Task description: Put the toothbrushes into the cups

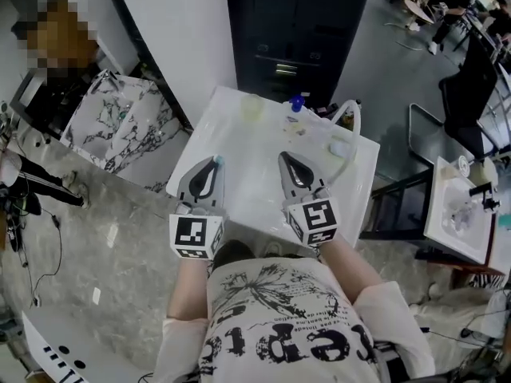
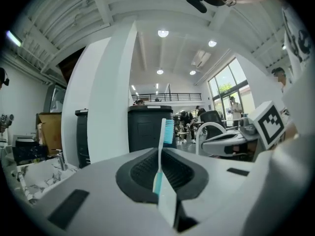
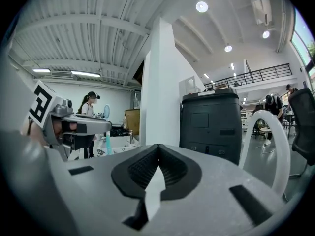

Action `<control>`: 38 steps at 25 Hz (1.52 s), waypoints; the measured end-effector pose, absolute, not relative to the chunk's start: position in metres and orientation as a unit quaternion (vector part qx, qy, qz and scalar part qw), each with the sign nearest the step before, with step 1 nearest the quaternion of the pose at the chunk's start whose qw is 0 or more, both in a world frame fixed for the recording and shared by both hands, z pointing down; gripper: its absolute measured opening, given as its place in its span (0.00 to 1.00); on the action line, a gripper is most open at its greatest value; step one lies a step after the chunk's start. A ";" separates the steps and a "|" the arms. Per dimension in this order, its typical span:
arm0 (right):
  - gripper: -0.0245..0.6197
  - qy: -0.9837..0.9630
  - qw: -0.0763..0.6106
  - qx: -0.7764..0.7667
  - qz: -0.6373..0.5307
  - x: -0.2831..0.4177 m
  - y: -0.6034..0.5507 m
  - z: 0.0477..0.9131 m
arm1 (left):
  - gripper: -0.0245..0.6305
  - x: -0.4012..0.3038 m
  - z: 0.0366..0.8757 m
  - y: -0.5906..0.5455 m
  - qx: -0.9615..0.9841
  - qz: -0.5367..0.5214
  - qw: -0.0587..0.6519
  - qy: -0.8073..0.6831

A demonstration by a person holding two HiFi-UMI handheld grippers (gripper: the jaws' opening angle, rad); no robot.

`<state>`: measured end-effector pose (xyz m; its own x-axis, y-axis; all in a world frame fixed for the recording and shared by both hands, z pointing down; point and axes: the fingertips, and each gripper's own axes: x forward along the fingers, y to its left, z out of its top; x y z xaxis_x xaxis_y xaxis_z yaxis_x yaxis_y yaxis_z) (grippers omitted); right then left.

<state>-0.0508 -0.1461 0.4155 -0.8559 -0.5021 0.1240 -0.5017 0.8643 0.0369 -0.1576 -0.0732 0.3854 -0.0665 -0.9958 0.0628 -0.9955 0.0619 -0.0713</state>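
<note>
My left gripper is shut on a toothbrush with a white and teal handle. Its blue bristles stand upright above the jaws. The right gripper hovers beside it with its jaws closed and nothing between them. Both are held level above the near half of the white table. A pale greenish cup stands at the table's far edge. A clear cup sits at the far right. In the right gripper view the left gripper and the toothbrush appear at the left.
A blue-capped bottle and a white hoop-shaped handle stand near the cups. Beyond the table is a black cabinet. A marble-patterned counter lies to the left, and a small white table with items and a chair to the right.
</note>
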 end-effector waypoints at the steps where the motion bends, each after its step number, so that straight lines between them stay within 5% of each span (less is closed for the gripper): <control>1: 0.03 -0.962 0.067 0.266 -0.001 -0.054 -0.153 0.416 | 0.07 -0.161 0.385 -0.083 -0.689 -0.047 0.002 0.723; 38: 0.03 -0.881 0.121 0.452 0.071 -0.137 -0.293 0.518 | 0.07 -0.227 0.496 -0.349 -0.870 0.010 -0.049 0.490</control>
